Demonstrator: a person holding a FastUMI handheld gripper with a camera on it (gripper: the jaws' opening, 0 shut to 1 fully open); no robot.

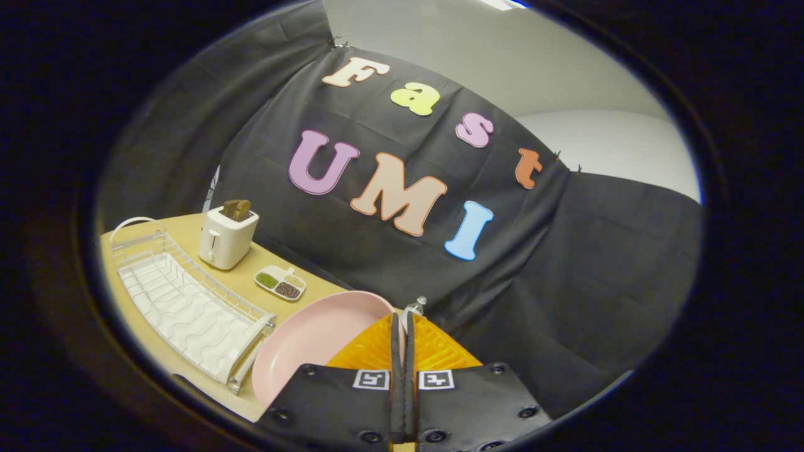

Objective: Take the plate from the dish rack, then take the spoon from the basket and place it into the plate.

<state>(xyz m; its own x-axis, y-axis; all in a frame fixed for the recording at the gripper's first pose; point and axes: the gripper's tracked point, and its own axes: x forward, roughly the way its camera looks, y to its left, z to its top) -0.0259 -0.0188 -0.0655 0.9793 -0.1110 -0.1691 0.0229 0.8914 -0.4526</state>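
**A:** What are the fingers doing?

**B:** From my seat, the gripper [402,326] has its 2 fingers pressed together, with a small silver thing [414,306] sticking out at their tips. It looks like the spoon's end, but it is too small for me to be sure, so I cannot say they are clamped on it.

**A:** And the plate?

**B:** I see the pink plate [314,342] lying flat on the tabletop [188,235], just left of the fingers and partly under them. Nothing is lying in it that I can see.

**A:** The dish rack?

**B:** The white wire dish rack [188,307] sits left of the plate, its near corner just beside the plate's rim. I see no dishes in its slots.

**A:** The basket?

**B:** An orange ribbed basket [433,351] is right under the fingers, on both sides of them, touching or overlapping the plate's right edge from my angle.

**A:** Anything else?

**B:** A white toaster [226,238] with 2 brown slices up top stands beyond the rack, near the wall. Between it and the plate is a small divided dish [281,283] with green, dark and pale fillings.
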